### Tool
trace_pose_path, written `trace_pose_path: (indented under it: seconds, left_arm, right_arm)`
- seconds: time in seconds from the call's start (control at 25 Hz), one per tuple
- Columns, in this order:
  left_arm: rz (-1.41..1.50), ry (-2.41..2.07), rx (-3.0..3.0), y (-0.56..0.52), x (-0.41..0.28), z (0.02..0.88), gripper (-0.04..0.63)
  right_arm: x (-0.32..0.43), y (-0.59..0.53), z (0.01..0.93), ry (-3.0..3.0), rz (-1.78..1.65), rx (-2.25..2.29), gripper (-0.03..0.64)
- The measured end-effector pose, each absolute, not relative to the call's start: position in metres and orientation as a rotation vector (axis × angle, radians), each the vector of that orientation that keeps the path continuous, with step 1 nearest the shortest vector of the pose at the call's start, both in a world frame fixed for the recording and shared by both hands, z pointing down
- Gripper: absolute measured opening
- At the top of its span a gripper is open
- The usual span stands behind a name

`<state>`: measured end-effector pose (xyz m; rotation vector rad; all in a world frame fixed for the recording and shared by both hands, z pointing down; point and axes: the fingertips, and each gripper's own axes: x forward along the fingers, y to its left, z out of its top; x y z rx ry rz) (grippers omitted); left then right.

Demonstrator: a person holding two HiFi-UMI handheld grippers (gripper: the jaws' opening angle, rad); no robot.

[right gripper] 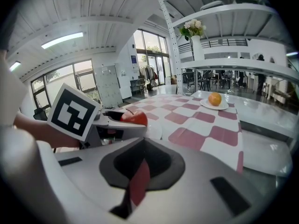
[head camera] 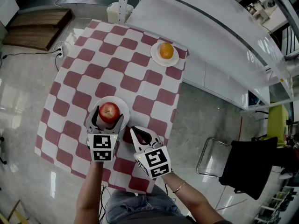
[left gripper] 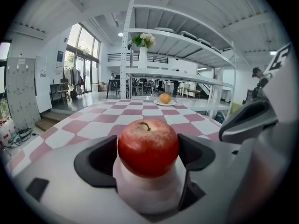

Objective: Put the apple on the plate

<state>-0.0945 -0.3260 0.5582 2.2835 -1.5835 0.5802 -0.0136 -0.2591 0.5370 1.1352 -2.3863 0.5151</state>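
Left gripper [left gripper: 148,154] was recorded clamped on the apple [head camera: 110,111], a dark pad pressed to each side. Right gripper [right gripper: 142,164] was noted with jaws drawn together, nothing between them, only a sliver of cloth seen through.

- The apple was held upright, stem up, over the middle of the white plate [head camera: 123,102]. Whether it touched the plate could not be told.
- The plate was found near the table's front edge, close to the person. The right gripper was set just beside it, on its right.
- Bare checkered tablecloth [head camera: 117,55] was seen open toward the far side.
- An orange [head camera: 166,50] on a second plate [head camera: 156,58] was logged at the far right corner, well apart.
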Motion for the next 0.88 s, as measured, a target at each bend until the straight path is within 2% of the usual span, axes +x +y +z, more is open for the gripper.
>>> trace_pose_path:
  seconds: [0.88]
  left_arm:
    - [0.557,-1.610,2.324,-0.300,-0.094,0.533,0.400]
  right_arm:
    - [-0.011,-0.238,0.524,-2.401,0.501,1.154,0.011]
